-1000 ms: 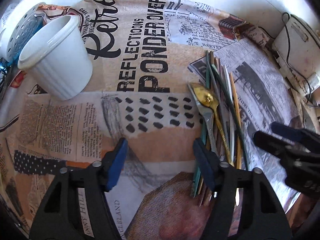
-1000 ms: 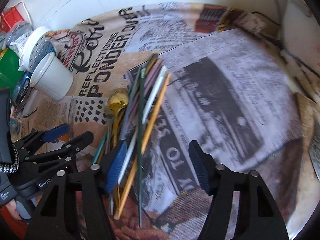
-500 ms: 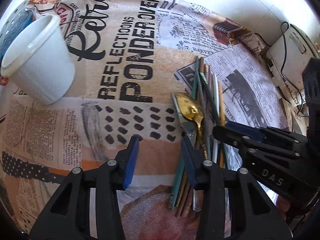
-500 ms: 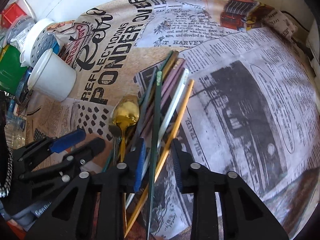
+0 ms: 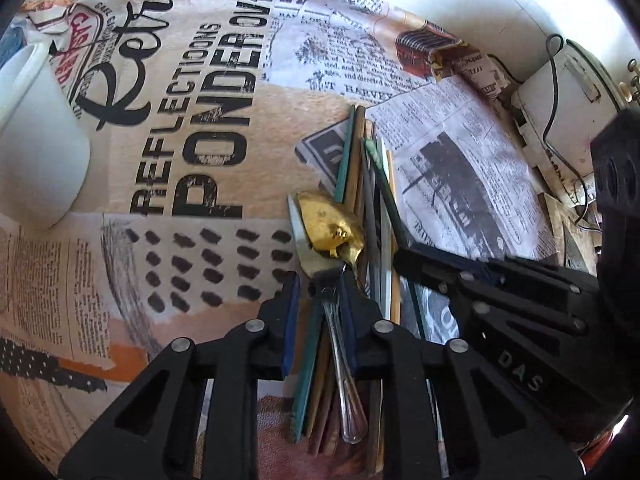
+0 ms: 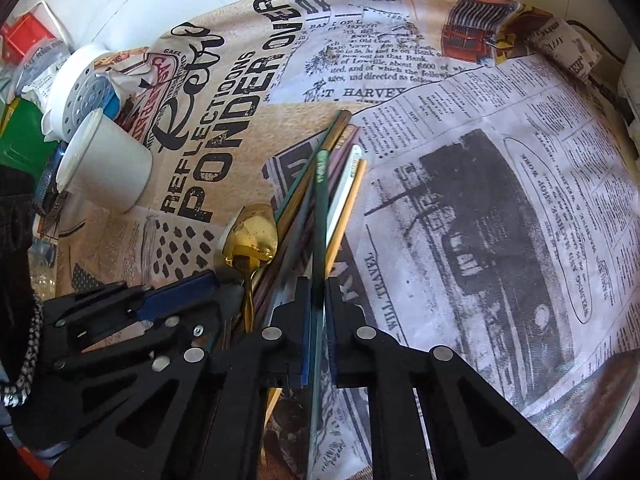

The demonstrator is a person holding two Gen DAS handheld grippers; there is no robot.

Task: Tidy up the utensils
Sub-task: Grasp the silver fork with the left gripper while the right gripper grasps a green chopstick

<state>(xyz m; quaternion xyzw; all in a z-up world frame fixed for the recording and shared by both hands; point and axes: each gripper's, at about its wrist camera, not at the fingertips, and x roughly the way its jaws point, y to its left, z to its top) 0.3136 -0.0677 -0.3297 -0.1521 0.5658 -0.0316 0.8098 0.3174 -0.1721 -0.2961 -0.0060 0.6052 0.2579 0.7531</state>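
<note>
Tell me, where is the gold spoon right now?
The gold spoon lies on the newspaper-print cloth, at the left edge of the chopstick bundle, right of the white cup, bowl just beyond the left gripper.

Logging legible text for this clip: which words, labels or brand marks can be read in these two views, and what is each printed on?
"Retro", script, on the tablecloth.
"REFLECTIOONS", as spelled, on the tablecloth.
"PONDER OVER" on the tablecloth.
"T HARVEY" in the cloth's newsprint.
"WILL TRAVEL" beside the cloth's dark photo print.
"DAS" on the right gripper body.
Not readable: the fine newsprint columns, the red badge lettering, the green chopstick tip marking.
</note>
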